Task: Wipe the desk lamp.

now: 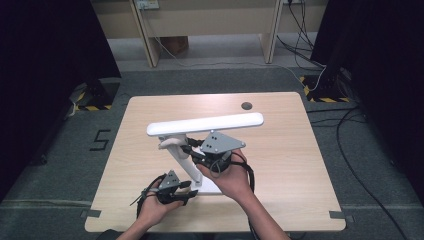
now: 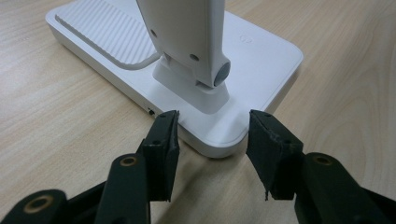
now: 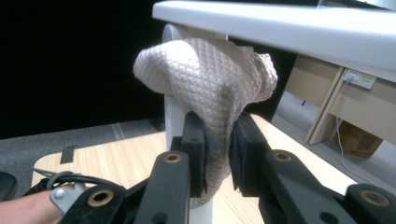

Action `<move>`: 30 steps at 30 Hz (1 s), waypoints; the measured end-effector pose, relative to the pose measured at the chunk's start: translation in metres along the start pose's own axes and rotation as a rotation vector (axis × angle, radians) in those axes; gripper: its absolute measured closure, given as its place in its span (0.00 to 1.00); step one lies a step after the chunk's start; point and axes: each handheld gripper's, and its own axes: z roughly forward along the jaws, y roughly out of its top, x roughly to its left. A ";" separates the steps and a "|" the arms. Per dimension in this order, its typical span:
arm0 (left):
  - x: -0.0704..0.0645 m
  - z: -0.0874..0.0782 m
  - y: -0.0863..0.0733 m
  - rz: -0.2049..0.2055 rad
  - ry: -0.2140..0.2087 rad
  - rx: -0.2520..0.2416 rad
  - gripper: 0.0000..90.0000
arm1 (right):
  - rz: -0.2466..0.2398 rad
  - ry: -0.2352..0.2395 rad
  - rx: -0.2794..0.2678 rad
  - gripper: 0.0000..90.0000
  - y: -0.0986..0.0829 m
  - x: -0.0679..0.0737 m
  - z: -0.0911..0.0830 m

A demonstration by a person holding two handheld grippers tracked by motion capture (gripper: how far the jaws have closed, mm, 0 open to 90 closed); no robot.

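A white desk lamp stands on the table, with a long head bar (image 1: 205, 123) over a slanted arm (image 1: 182, 162) and a flat base (image 1: 209, 186). My right gripper (image 1: 192, 150) is shut on a beige waffle-weave cloth (image 3: 210, 74), which it presses against the lamp's arm (image 3: 173, 114) just under the head bar (image 3: 289, 23). The cloth (image 1: 170, 143) bunches up at the top of the arm. My left gripper (image 2: 212, 140) is open and low over the table, its jaws straddling the near corner of the base (image 2: 261, 60) below the arm's hinge (image 2: 205, 70). In the high view the left gripper (image 1: 187, 194) sits at the base's left edge.
The wooden table (image 1: 280, 150) has a dark grommet hole (image 1: 246, 105) near its far edge. Black cables (image 1: 350, 135) run over the grey floor to the right. Wooden furniture legs (image 1: 150, 40) stand at the back. A "5" (image 1: 100, 140) is marked on the floor at the left.
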 end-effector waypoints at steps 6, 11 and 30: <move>0.005 -0.007 0.006 0.019 0.003 -0.023 0.62 | -0.009 -0.004 0.016 0.86 0.002 -0.002 0.000; 0.011 -0.011 0.014 0.015 0.005 -0.071 0.63 | -0.003 -0.003 0.025 0.86 -0.001 -0.002 0.000; 0.012 0.004 0.025 0.051 0.020 -0.139 0.55 | -0.010 0.000 0.029 0.86 -0.002 -0.003 0.003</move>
